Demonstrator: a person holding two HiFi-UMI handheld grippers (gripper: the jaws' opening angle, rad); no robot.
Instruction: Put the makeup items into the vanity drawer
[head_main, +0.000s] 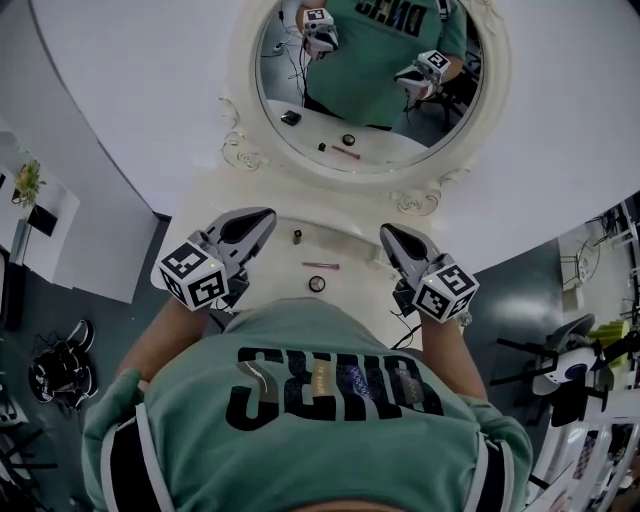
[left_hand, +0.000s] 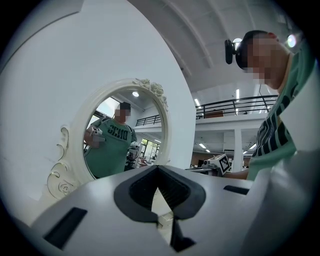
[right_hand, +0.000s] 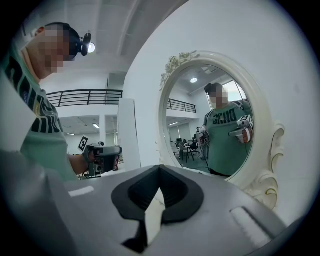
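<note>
Three makeup items lie on the white vanity top (head_main: 350, 300) in the head view: a small dark bottle (head_main: 297, 236), a pink pencil (head_main: 321, 265) and a round compact (head_main: 317, 284). My left gripper (head_main: 264, 217) hovers left of the bottle, shut and empty. To the right of the items my right gripper (head_main: 388, 235) is also shut, holding nothing. In the left gripper view the left gripper (left_hand: 159, 175) points up at the mirror, its jaws together. The right gripper (right_hand: 159, 172) shows the same in its own view. No drawer is visible.
An oval mirror (head_main: 370, 80) in an ornate white frame (head_main: 243, 150) stands at the back of the vanity against a white wall. A black cable (head_main: 405, 335) hangs by the right front edge. Shoes (head_main: 62, 368) lie on the floor at left, equipment (head_main: 575, 365) at right.
</note>
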